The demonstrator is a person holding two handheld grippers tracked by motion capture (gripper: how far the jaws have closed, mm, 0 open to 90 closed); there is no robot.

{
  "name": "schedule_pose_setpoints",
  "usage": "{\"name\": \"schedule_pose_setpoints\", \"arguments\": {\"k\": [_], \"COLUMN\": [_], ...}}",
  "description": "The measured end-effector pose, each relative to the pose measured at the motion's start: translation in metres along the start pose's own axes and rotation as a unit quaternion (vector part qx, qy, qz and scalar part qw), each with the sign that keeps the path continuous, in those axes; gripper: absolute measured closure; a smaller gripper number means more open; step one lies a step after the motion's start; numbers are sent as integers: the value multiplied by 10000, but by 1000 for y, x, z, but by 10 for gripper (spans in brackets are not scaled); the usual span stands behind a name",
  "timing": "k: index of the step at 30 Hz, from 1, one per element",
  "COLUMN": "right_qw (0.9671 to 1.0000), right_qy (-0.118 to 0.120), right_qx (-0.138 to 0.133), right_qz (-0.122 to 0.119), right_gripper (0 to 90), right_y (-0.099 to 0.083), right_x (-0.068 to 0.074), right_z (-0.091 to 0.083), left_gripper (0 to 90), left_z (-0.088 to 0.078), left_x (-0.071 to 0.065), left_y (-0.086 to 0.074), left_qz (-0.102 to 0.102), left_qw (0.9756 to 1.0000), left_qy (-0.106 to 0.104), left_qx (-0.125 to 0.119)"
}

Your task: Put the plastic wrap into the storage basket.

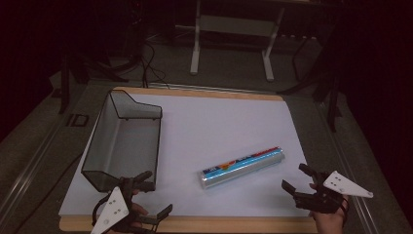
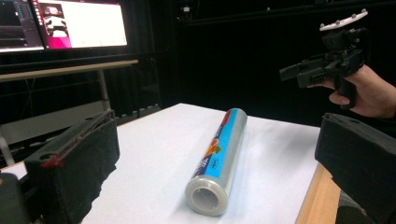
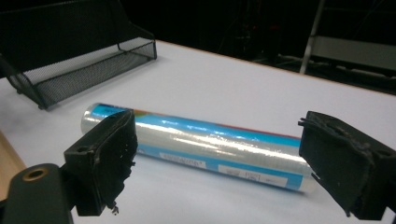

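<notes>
A long shiny roll [image 1: 243,166] with a blue, red and white label lies slantwise on the white sheet [image 1: 219,122]. In the left gripper view the roll [image 2: 219,156] points its open end toward me; in the right gripper view the roll [image 3: 196,144] lies crosswise past the jaws. My left gripper [image 1: 152,195] is open at the front left, beside the basket's near end. My right gripper [image 1: 297,178] is open at the front right, just right of the roll, held up off the table. The right gripper [image 2: 306,70] appears far off in the left gripper view.
A black wire-mesh basket [image 1: 124,141] stands on the left of the sheet, long side running away from me. The wooden board edge [image 1: 195,224] runs along the front. A white table frame [image 1: 234,39] and cables sit on the floor behind. Lit monitors [image 2: 65,23] glow at the side.
</notes>
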State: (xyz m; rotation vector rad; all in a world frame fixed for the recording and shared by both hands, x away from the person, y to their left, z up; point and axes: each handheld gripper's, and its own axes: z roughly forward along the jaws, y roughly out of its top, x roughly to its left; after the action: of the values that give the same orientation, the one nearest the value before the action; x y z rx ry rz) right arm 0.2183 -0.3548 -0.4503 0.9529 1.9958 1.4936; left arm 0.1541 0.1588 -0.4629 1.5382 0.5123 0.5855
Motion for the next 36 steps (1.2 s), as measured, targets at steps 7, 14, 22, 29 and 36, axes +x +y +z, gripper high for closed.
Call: {"name": "schedule_pose_setpoints", "arguments": {"k": [7, 14, 22, 29, 36], "right_qw": [9994, 9960, 9890, 9731, 9622], "right_qy": [-70, 233, 632, 905, 1494], "right_qx": [200, 472, 1009, 1400, 1545], "right_qz": [-265, -720, -877, -1592, -1673], "right_gripper": [110, 127, 135, 153, 171], "right_y": [2, 5, 7, 15, 18], "right_x": [0, 10, 6, -1, -6], "right_z": [3, 10, 28, 49, 58], "left_gripper": [6, 6, 7, 7, 7], "left_z": [-1, -1, -2, -2, -5], "left_x": [0, 0, -1, 0, -2], "left_y": [0, 1, 1, 0, 0], "left_qz": [26, 0, 17, -4, 4], "left_qw": [10000, 10000, 10000, 10000, 9999], "left_qy": [4, -26, 2, 46, 107], "left_qx": [-29, -47, -61, -49, -53]}}
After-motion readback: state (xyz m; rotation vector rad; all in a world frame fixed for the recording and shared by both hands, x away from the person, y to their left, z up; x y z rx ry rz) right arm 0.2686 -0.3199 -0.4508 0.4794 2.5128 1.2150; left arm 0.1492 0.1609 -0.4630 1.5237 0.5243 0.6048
